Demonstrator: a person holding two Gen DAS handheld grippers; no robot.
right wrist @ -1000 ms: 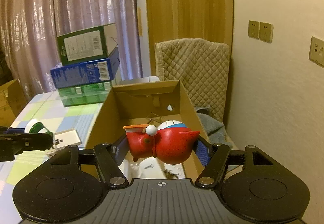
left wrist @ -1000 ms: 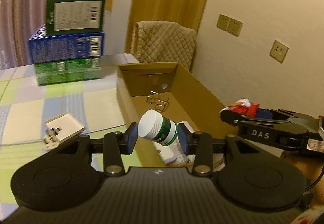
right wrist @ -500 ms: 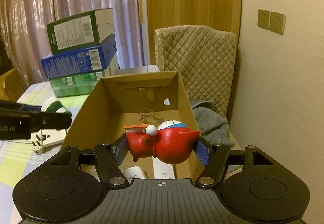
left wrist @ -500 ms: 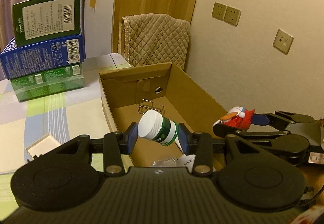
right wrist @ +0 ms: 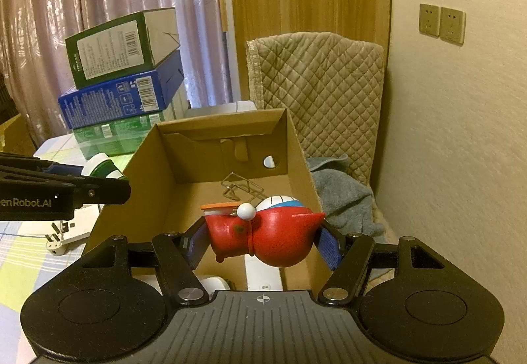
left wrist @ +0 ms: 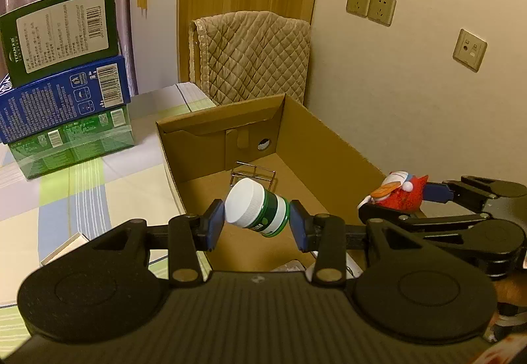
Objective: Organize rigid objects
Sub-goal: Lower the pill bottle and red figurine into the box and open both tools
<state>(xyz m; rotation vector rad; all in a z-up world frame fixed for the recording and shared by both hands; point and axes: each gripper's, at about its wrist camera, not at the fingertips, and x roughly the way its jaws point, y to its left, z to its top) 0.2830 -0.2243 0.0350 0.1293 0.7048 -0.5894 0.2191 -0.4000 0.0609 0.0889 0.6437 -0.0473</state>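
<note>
The left tongs (left wrist: 257, 221) are clamped on a small green jar (left wrist: 258, 212) with a white screw cap, held on its side and tilted, one blue pad on the cap end and the other on the base. It hangs over the open cardboard box (left wrist: 332, 146), near the box's left wall. The grip looks thin: the pads bear on two flat ends of a smooth round jar, so any twist of the wrist could let it pivot or slide out before it is low, and it would drop and roll across the box floor. The right tongs (right wrist: 263, 240) are closed on a red toy figure (right wrist: 263, 237) with a white-and-blue cap, also above the box, toward its right wall. Its rounded, glossy body gives the pads little to bite on, so it too may rotate and slip. A wire rack (right wrist: 242, 187) lies at the far end of the box, and white things below the tongs are mostly hidden; a careless release could land on them and bounce. The two tongs are close side by side and could knock each other while lowering.
</note>
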